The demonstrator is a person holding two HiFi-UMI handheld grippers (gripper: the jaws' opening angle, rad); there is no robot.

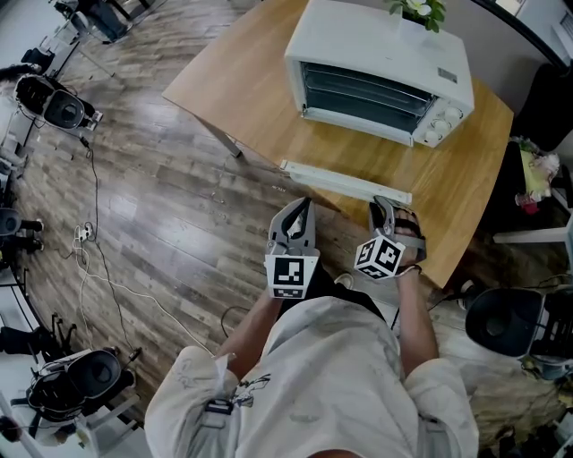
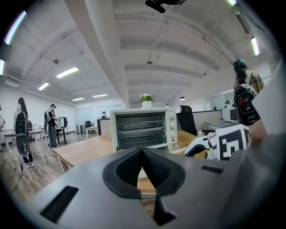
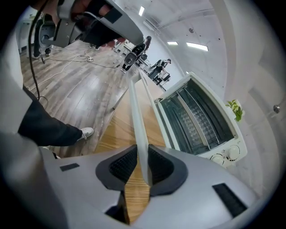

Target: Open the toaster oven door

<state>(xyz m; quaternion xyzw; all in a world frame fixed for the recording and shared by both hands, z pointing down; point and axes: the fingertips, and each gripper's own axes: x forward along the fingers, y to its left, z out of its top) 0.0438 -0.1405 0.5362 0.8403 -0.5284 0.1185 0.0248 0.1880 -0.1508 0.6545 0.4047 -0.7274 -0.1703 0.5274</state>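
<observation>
A white toaster oven [image 1: 376, 85] stands on the wooden table [image 1: 242, 80], its racks showing. Its glass door hangs open toward me, about level, ending in a long white handle bar [image 1: 345, 182]. My right gripper [image 1: 383, 207] is at the bar's right end. In the right gripper view the pads are shut on the handle bar [image 3: 137, 112], at the right gripper [image 3: 144, 166], with the toaster oven [image 3: 196, 120] beyond. My left gripper [image 1: 303, 210] hovers just short of the bar, shut and empty. From the left gripper [image 2: 144, 166], the toaster oven [image 2: 142, 129] faces me.
A small plant [image 1: 419, 11] sits on the oven's top. The table's near edge [image 1: 269, 165] lies just under the door. Cables [image 1: 98, 259] run across the wood floor at left. A black chair [image 1: 510, 322] stands at right. People [image 2: 22, 129] stand far off.
</observation>
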